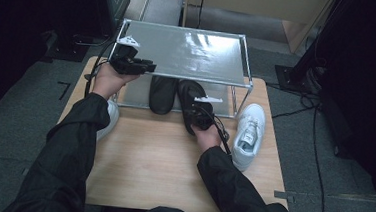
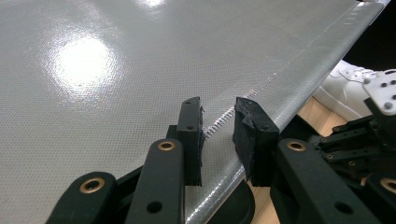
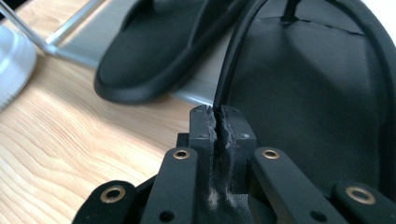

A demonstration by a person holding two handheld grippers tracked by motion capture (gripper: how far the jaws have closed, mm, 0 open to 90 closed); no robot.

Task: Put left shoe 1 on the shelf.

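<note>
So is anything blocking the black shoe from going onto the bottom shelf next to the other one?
Nothing visible. The right hand-held gripper pinches the black shoe at its rim, beside its twin; that shelf spot looks free.

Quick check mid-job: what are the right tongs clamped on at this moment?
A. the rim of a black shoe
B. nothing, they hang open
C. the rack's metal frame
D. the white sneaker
A: in the right gripper view the right tongs are pinched shut on the thin edge of the black shoe, while the white sneaker lies apart on the table beside the hand.
</note>
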